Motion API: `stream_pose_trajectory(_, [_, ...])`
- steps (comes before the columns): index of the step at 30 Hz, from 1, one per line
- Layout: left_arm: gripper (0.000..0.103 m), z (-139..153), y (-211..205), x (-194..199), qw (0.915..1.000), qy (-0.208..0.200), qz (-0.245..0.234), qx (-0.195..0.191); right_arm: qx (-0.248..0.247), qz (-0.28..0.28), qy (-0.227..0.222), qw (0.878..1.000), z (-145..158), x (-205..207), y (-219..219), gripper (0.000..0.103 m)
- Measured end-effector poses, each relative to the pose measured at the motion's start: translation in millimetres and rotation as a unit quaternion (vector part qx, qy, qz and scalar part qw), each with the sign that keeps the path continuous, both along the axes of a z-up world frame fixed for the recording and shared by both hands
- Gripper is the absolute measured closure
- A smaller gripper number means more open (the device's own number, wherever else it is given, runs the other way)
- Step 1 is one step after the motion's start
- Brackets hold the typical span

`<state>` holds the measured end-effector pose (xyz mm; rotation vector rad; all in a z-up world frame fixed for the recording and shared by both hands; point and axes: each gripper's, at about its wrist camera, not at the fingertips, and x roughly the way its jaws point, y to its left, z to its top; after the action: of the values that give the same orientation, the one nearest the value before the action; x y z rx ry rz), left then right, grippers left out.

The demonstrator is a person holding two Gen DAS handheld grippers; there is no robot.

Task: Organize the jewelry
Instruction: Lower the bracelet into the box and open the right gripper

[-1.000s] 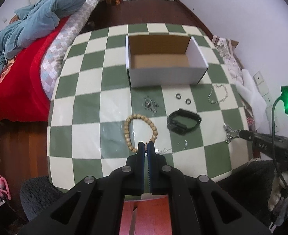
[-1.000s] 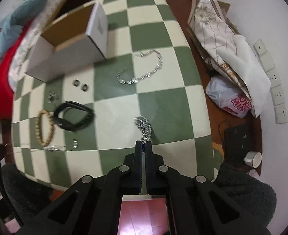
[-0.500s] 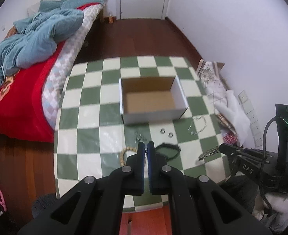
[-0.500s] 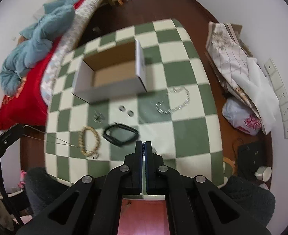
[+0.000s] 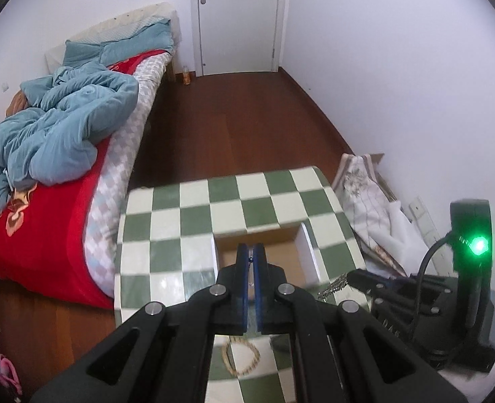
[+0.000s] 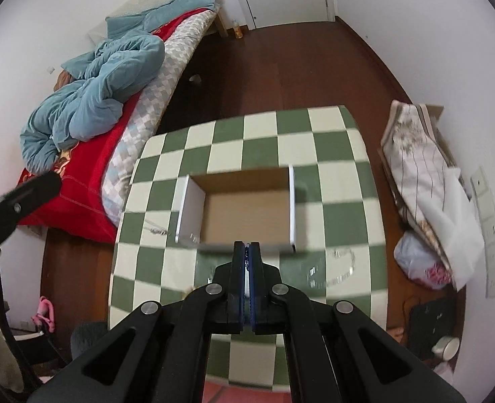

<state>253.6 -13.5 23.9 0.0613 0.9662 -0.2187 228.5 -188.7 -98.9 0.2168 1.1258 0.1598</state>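
Note:
An open white cardboard box (image 6: 247, 205) with a brown inside stands on the green-and-white checkered table (image 6: 166, 262); it also shows in the left wrist view (image 5: 282, 258). My left gripper (image 5: 250, 255) is shut on a thin silver chain that hangs toward the box in the right wrist view (image 6: 156, 230). My right gripper (image 6: 246, 252) is shut on a chunky silver chain (image 5: 334, 285) and is held high just in front of the box. A wooden bead bracelet (image 5: 240, 359) lies on the table below my left gripper. Another silver chain (image 6: 334, 268) lies right of the box.
A bed with a red cover and blue quilt (image 5: 55, 127) stands left of the table. A folded patterned cloth (image 6: 418, 164) and a plastic bag (image 6: 422, 262) lie on the floor to the right, by the wall. A white door (image 5: 237, 16) is at the back.
Both grippers have risen high above the table and tilted up toward the room, each carrying its chain. The box now sits right in front of both gripper tips.

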Motion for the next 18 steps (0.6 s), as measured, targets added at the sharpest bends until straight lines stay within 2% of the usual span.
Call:
stream_pose_trajectory(3, [0.103,-13.1,3.6,25.6,0.9999,0.013,0.009,0.002,-0.007,0.002,0.007,1.0,-6.6,29.6,7.1,0.102])
stream_pose_trajectory(9, [0.103,-74.8,11.7,74.9,0.9965,0.078,0.029,0.001,-0.02,0.002,0.045,0.999,-48.6,85.5,13.2,0.102])
stream_pose_trajectory(14, [0.103,-137.7,11.5,101.9,0.9888,0.143,0.042,-0.003,-0.046,0.003,0.081,0.996,-89.4,122.9,13.8,0.102])
stream_pose_trajectory(18, [0.103,-169.8,5.9,113.1,0.9832,0.178,0.04,-0.007,-0.046,0.003,0.107,0.993,-116.1,141.3,9.2,0.102])
